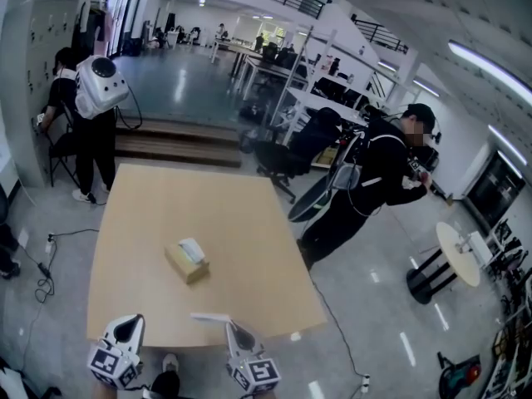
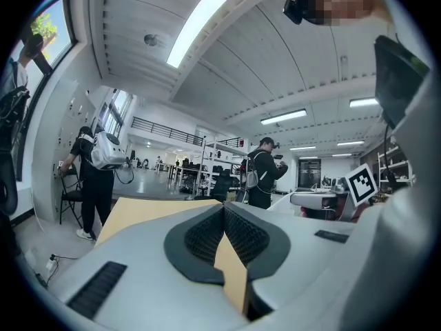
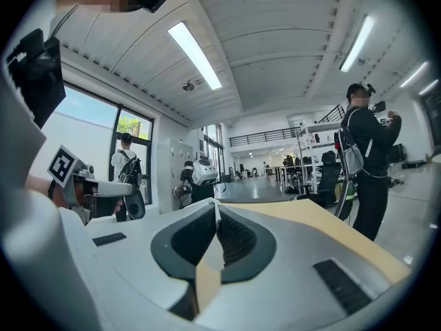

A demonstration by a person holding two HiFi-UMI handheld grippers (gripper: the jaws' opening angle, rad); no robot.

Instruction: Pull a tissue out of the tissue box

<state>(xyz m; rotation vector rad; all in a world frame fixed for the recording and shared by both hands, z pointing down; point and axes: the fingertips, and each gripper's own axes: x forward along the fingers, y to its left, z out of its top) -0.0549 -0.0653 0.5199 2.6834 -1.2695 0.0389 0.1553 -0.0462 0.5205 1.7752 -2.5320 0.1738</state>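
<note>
A tan tissue box (image 1: 186,264) lies on the middle of the wooden table (image 1: 199,202), with a white tissue (image 1: 192,248) sticking up from its slot. Both grippers hover at the table's near edge, well short of the box. My right gripper (image 1: 233,326) is shut, and a white tissue sheet (image 1: 209,316) sticks out to the left from its tips. In the right gripper view the jaws (image 3: 216,207) meet on a thin white sliver. My left gripper (image 1: 131,321) is shut with nothing in it, its pads (image 2: 224,209) touching at the tip.
A person in black (image 1: 370,181) stands by the table's right side. Another person with a white backpack (image 1: 91,110) stands at the far left corner. A small round white table (image 1: 460,252) is at the right. Cables (image 1: 41,273) lie on the floor at left.
</note>
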